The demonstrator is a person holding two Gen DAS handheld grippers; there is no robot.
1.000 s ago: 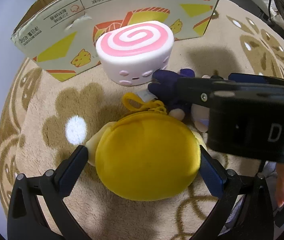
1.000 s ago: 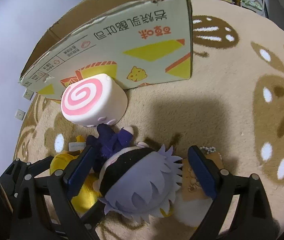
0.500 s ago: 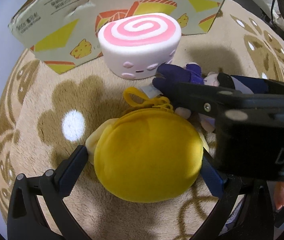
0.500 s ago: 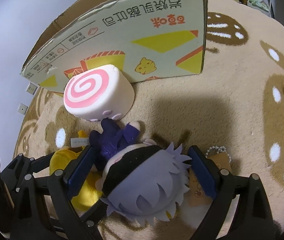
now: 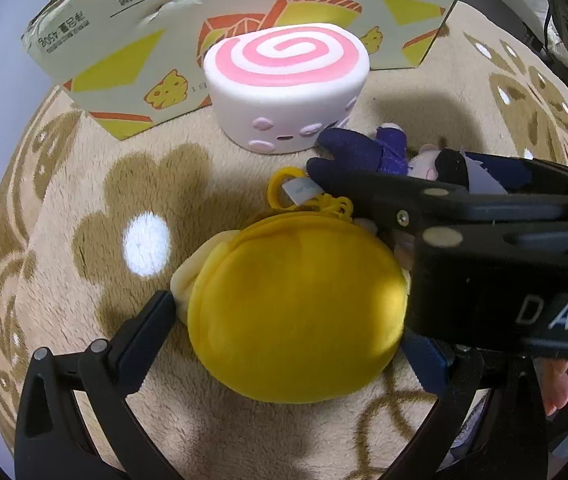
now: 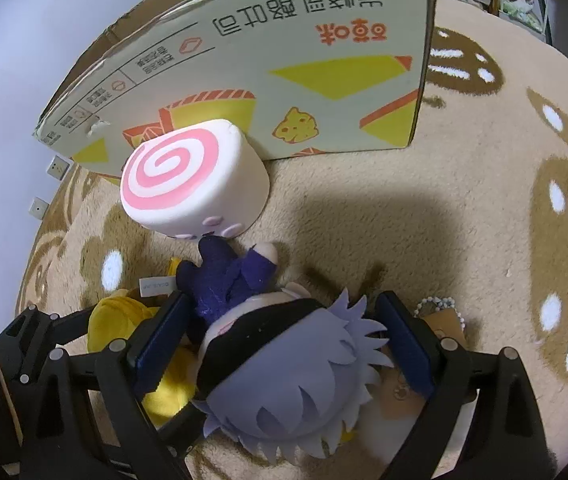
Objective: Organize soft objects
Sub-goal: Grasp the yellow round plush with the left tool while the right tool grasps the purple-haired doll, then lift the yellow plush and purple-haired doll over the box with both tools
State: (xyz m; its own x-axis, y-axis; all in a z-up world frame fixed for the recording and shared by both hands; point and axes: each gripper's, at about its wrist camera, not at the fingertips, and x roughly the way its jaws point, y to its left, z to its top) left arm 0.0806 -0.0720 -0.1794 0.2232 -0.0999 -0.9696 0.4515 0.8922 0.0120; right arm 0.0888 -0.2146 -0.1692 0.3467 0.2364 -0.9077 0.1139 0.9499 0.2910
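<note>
Both grippers have crept forward over the last second, so the pink-swirl roll toy and the cardboard box sit larger and lower in both views, and the doll's body now shows more fully past the right gripper's arm in the left wrist view.

The left gripper [image 5: 287, 328] has its fingers spread around the yellow plush [image 5: 295, 312]; the left finger [image 5: 144, 332] stands just off the plush's pale edge, while the right finger's blue pad [image 5: 427, 360] sits against its other side, half hidden by the right gripper's black body. Whether it is squeezing the plush I cannot tell.

The right gripper [image 6: 284, 340] brackets the head of the grey-haired doll [image 6: 295, 368], both blue pads close against the hair, though a firm pinch is not clear. The doll lies on the carpet [image 6: 423, 220] with its dark blue body pointing toward the roll toy [image 6: 192, 180], one limb touching the toy's lower face. A paper tag on a bead chain [image 6: 439, 320] lies just beside the right finger.

The roll toy rests against the printed wall of the cardboard box [image 6: 284, 72], which stands on the carpet behind it.
</note>
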